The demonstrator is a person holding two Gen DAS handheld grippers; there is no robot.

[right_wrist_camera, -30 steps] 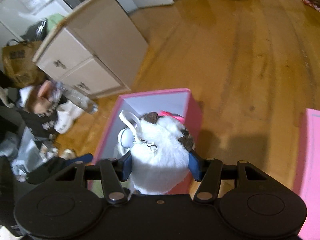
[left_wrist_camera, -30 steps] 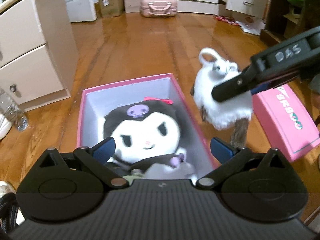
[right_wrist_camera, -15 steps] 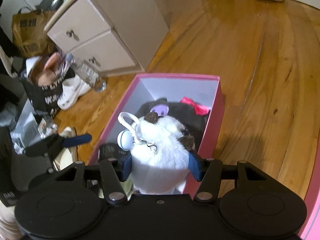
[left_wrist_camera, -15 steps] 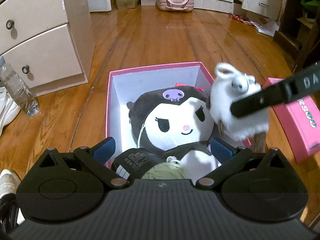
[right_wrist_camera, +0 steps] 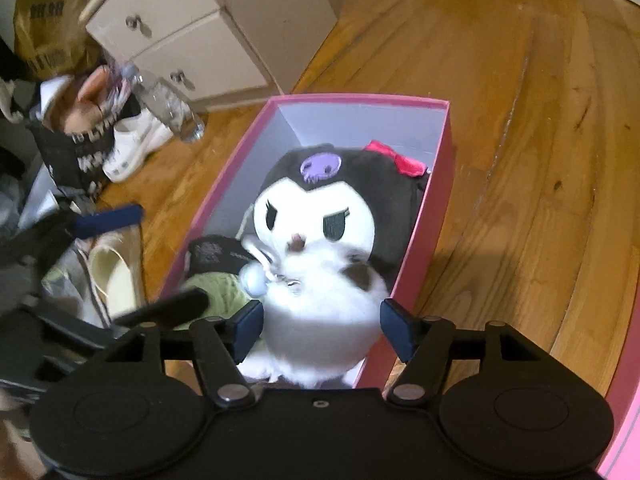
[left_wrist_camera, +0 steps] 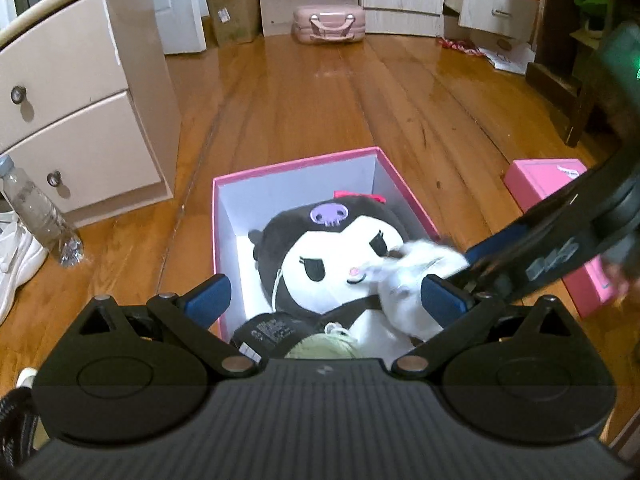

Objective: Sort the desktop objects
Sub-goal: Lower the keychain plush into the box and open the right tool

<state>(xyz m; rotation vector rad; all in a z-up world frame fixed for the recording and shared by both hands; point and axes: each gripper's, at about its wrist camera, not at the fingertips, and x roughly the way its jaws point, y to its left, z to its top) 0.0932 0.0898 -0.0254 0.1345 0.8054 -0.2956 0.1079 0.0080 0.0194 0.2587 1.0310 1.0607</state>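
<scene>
An open pink box (left_wrist_camera: 296, 162) (right_wrist_camera: 438, 200) stands on the wooden floor. Inside it lie a black-and-white plush doll (left_wrist_camera: 328, 256) (right_wrist_camera: 320, 204), a black pouch (left_wrist_camera: 272, 330) and a green yarn ball (left_wrist_camera: 324, 346). My right gripper (right_wrist_camera: 322, 326) is shut on a white fluffy toy (right_wrist_camera: 320, 320) and holds it low inside the box, against the doll's chin. The left wrist view shows that toy (left_wrist_camera: 404, 284) blurred, with the right gripper (left_wrist_camera: 520, 256) reaching in from the right. My left gripper (left_wrist_camera: 326, 300) hovers open above the box's near end, nothing between its fingers.
A pink lid (left_wrist_camera: 536, 184) lies on the floor right of the box. A drawer cabinet (left_wrist_camera: 80, 120), a plastic bottle (left_wrist_camera: 40, 216) and a white shoe (left_wrist_camera: 16, 264) stand to the left. Bags and clutter (right_wrist_camera: 60, 120) crowd the far left. A pink case (left_wrist_camera: 328, 28) sits far back.
My right gripper carried the white fluffy toy from above the box's right rim down into the box onto the doll. The left gripper stayed open and drew back slightly.
</scene>
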